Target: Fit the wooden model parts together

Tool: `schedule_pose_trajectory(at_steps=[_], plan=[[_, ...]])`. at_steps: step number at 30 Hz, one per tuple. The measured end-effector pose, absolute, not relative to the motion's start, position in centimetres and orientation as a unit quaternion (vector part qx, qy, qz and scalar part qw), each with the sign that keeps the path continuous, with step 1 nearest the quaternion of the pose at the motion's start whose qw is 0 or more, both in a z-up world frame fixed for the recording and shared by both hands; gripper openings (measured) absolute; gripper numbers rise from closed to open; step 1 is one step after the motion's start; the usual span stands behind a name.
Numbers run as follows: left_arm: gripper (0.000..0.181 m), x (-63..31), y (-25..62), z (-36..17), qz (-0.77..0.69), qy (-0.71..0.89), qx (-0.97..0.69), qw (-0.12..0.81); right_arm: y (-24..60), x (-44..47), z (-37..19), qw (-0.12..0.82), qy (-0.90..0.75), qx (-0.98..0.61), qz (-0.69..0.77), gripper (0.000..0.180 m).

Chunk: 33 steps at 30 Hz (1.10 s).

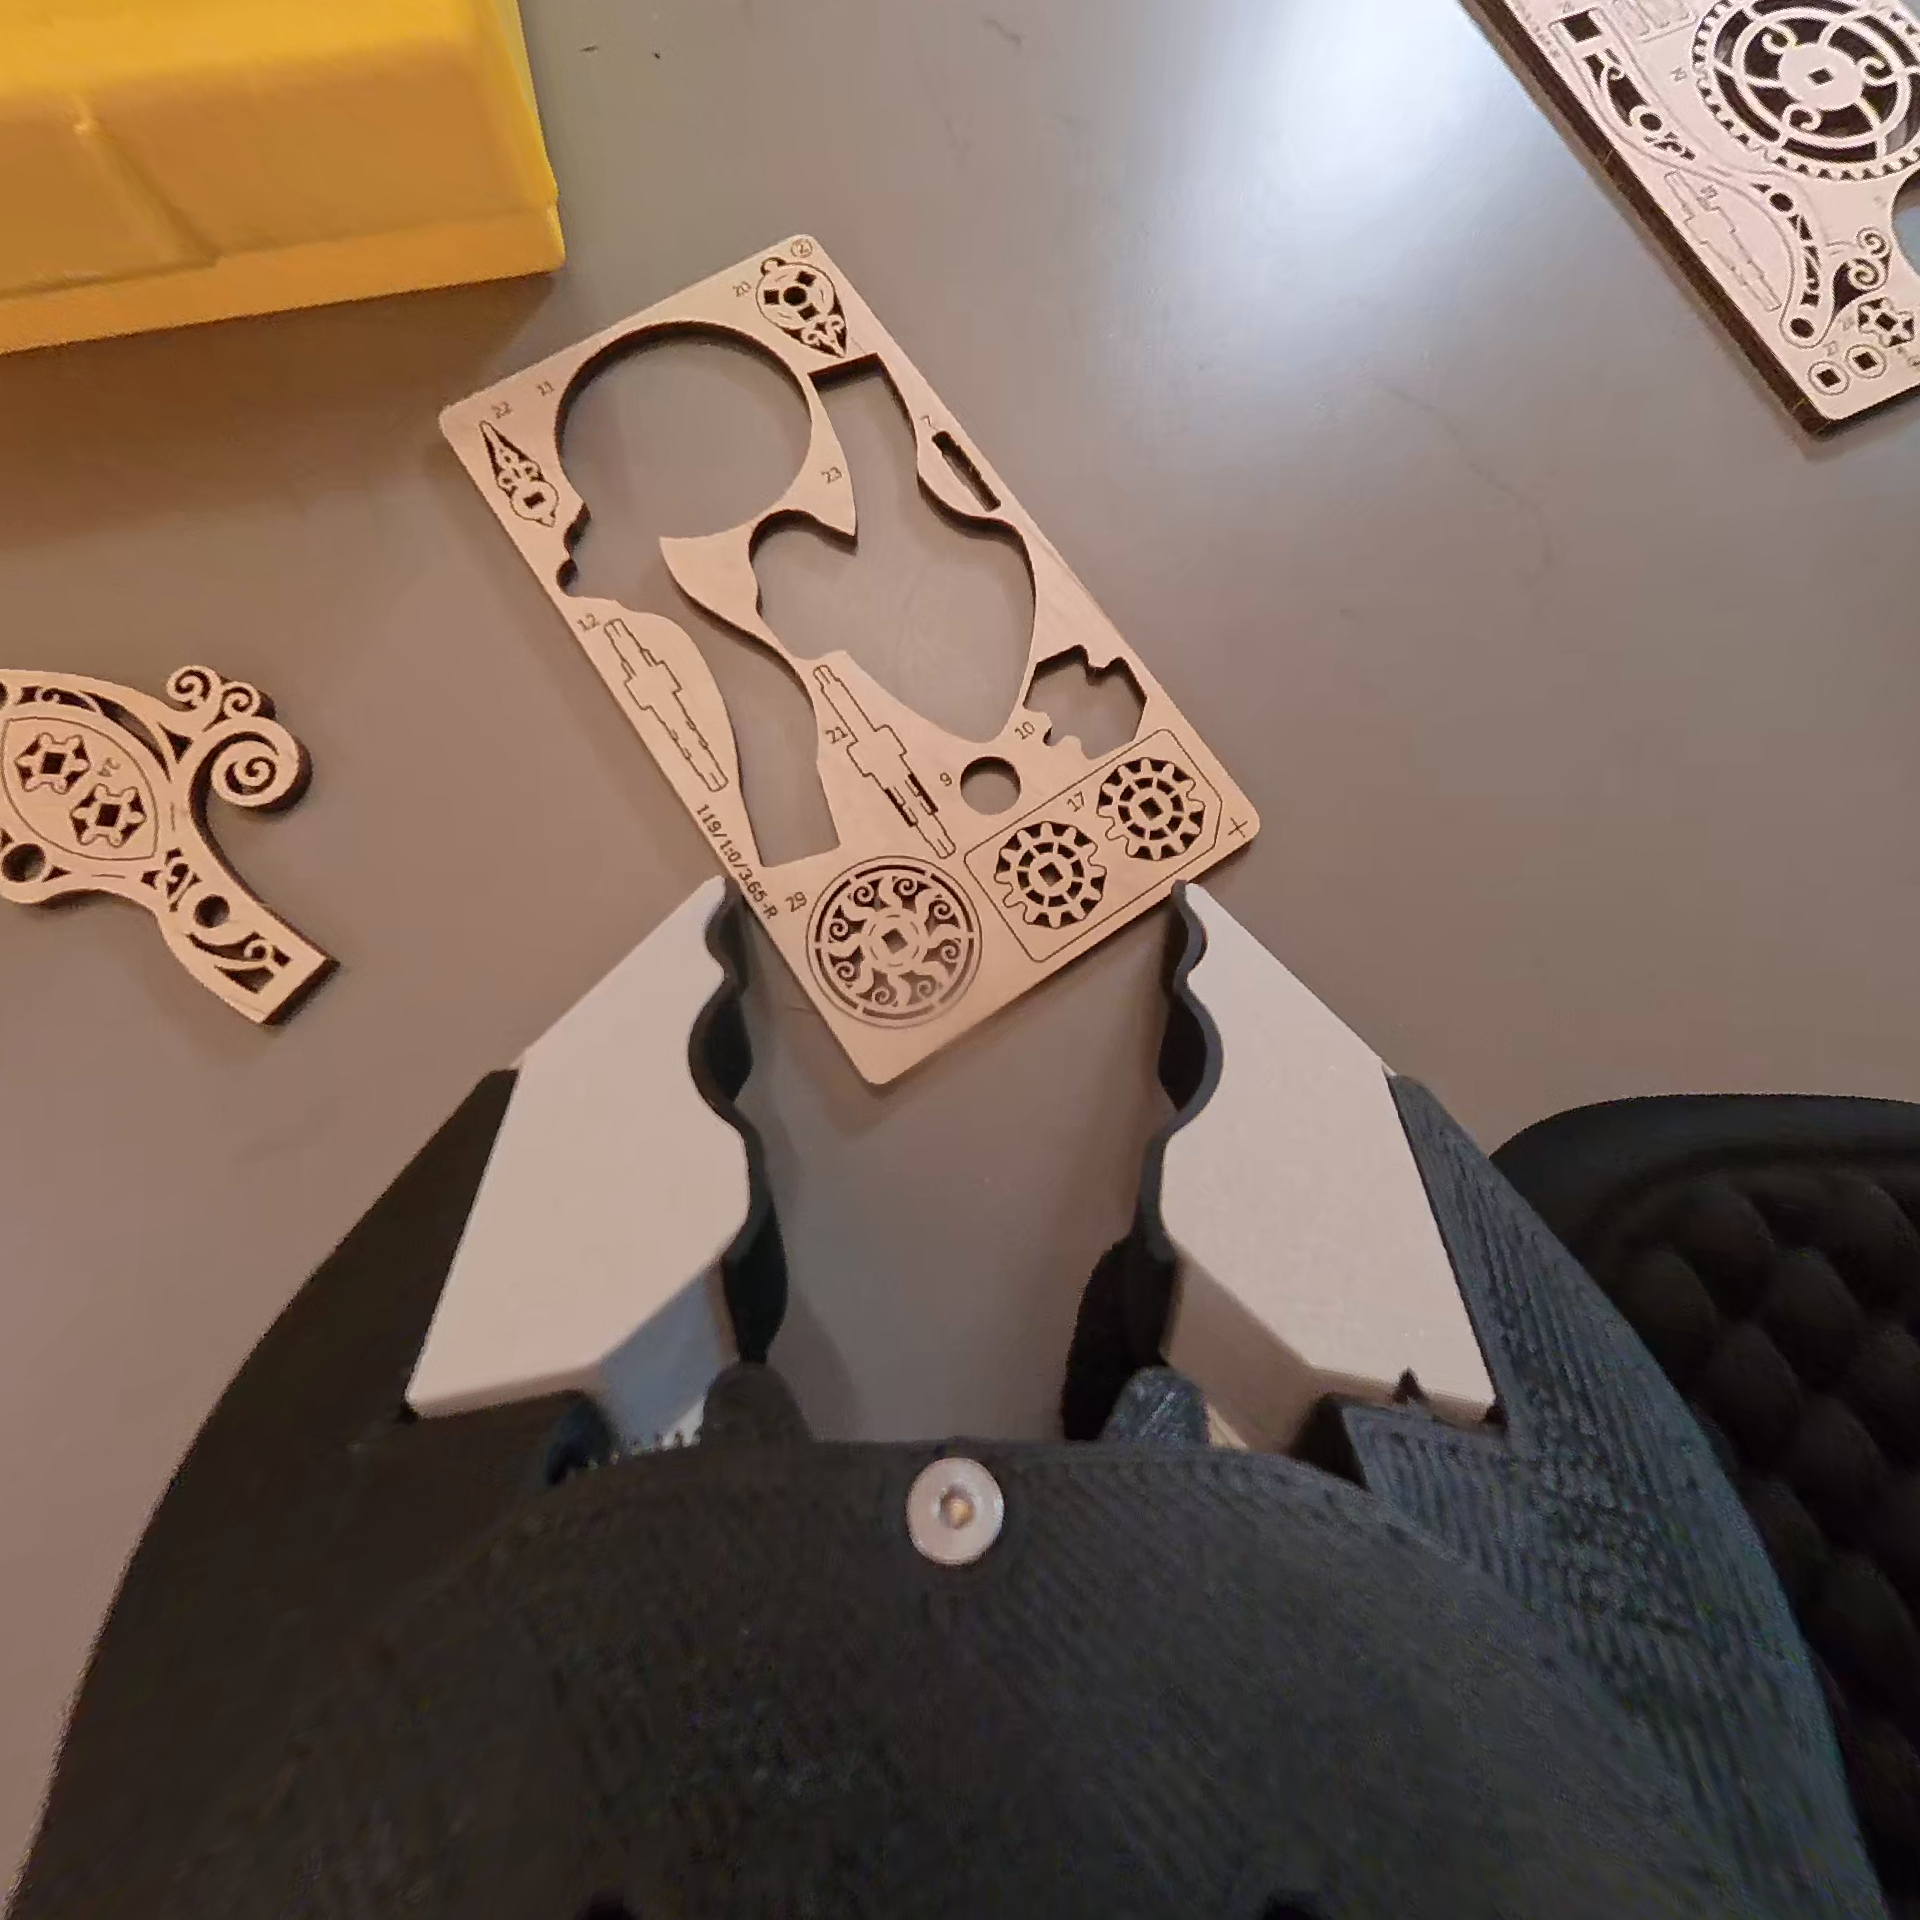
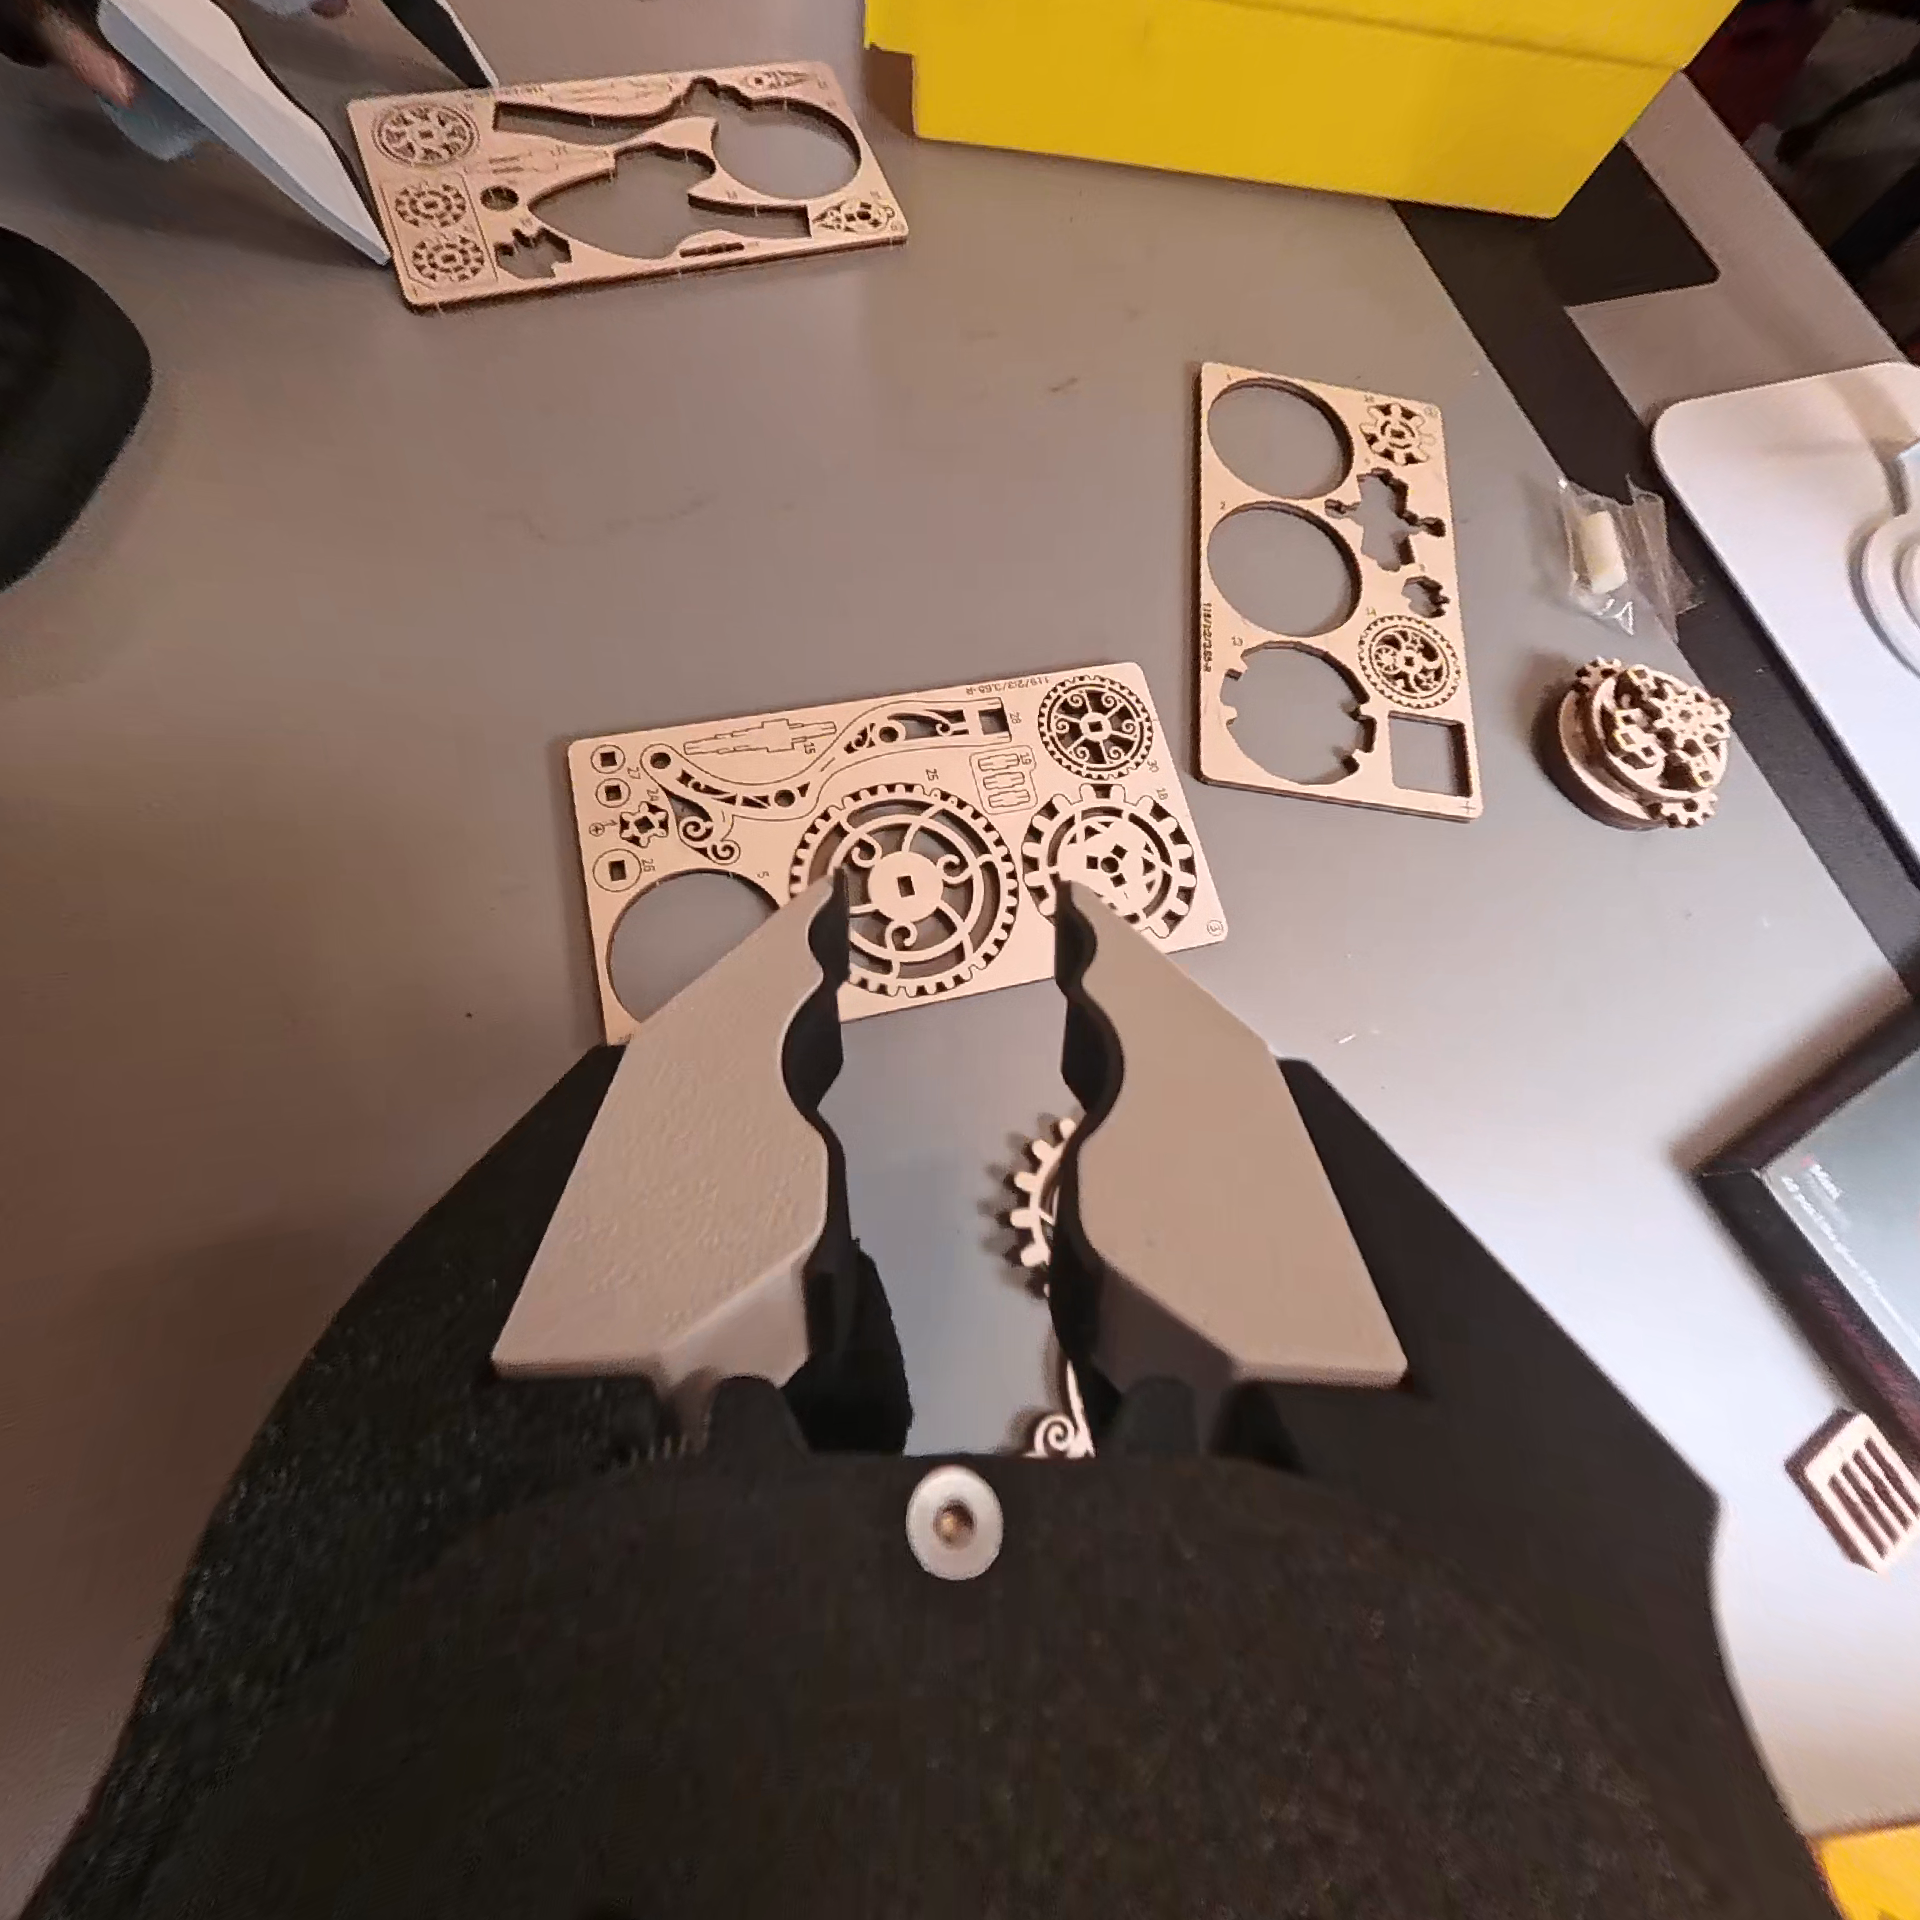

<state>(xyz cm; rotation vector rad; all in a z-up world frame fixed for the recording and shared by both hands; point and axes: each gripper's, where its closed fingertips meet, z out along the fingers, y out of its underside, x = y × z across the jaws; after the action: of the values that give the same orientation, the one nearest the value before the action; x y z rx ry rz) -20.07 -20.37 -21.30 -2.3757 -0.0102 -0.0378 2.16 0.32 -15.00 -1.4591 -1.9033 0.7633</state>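
We find small engraved markings beside the cut-outs on the wooden sheet (image 1: 707, 571) just ahead of the left tongs (image 1: 951, 894), on the gear sheet (image 2: 769, 862) beneath the right tongs (image 2: 951, 888), and on the holed sheet (image 2: 1214, 623) to their right.
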Motion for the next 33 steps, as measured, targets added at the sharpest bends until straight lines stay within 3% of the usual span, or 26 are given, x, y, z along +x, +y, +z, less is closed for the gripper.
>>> schedule_pose_trajectory(at_steps=[1, 23, 30, 33], plan=[[0.079, -20.1, -20.4, -21.3, -0.014, -0.005, -0.927, 0.375, 0.3, 2.1, -14.9, 0.310, -0.716, -0.553, 0.293, 0.037], [0.070, -20.0, -20.2, -21.1, -0.010, -0.011, -0.920, 0.391, 0.6, 4.4, -12.8, 0.390, -0.610, -0.544, 0.424, 0.047], [0.047, -22.4, -19.6, -18.9, -0.069, -0.070, -0.898, 0.429, 0.5, 4.4, -13.4, 0.382, -0.615, -0.545, 0.423, 0.046], [0.044, -24.1, -18.4, -19.2, -0.101, -0.123, -0.904, 0.396, 0.3, 4.3, -13.5, 0.377, -0.612, -0.546, 0.431, 0.045]])
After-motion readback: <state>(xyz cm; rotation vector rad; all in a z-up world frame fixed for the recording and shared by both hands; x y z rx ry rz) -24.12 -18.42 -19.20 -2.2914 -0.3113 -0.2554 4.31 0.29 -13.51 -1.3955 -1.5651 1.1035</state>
